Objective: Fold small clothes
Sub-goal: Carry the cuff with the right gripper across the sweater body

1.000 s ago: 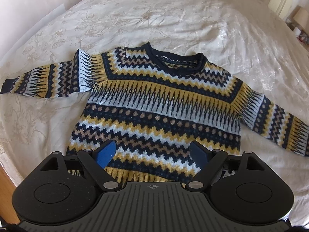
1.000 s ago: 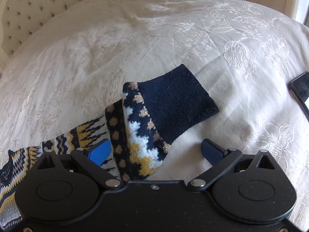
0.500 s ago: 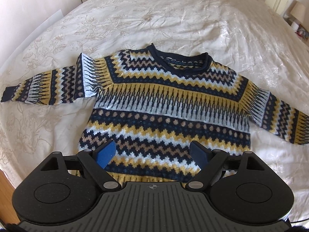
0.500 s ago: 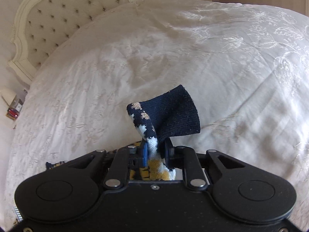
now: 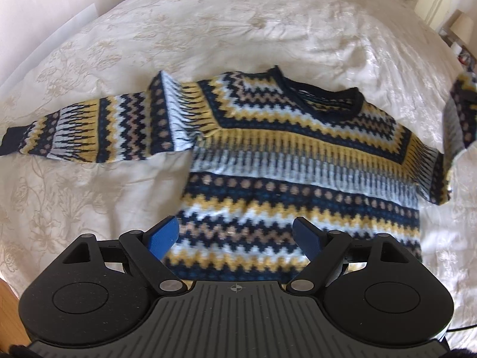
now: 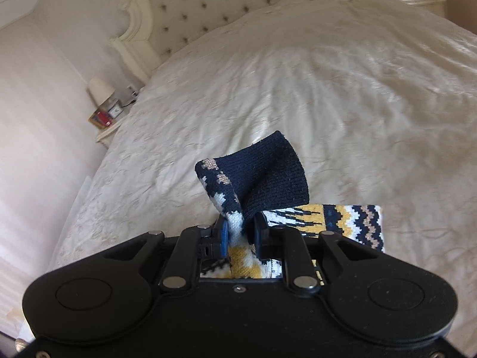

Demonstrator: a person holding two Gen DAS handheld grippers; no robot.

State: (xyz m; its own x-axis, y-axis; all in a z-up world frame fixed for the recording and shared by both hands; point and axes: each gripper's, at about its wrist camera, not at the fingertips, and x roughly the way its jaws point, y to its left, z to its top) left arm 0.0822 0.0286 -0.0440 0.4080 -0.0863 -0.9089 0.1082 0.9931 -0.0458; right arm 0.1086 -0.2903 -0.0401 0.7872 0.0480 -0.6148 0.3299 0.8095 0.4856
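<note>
Sweater [image 5: 298,161] with navy, yellow, white and tan zigzag bands lies front up on a cream bedspread [image 5: 238,24], neckline toward the headboard end, hem nearest the left camera. One sleeve [image 5: 89,131] is stretched flat across the bed to the left of the picture, its dark cuff at the far left edge. The other sleeve is lifted off the bed; a blurred stretch of it shows at the right edge of the left view.

The left tongs [image 5: 237,237] stand wide apart above the lower body of the sweater, with nothing between the blue pads [image 5: 162,235]; whether they touch the knit cannot be told.

The right tongs [image 6: 241,234] are clamped narrow on the lifted sleeve just behind its navy cuff [image 6: 268,173]. Within the last second these tongs were closing, and the patterned knit is pinched between them. The cuff sticks up and forward beyond the tips, folded over on itself, while another length of the sleeve [image 6: 337,220] runs out to the right of the tongs above the bedspread.

Behind the bed in the right view stands a tufted cream headboard [image 6: 208,9]. A bedside stand [image 6: 110,113] at the left carries a small lamp, a clock and something red. The left view is somewhat blurred.
</note>
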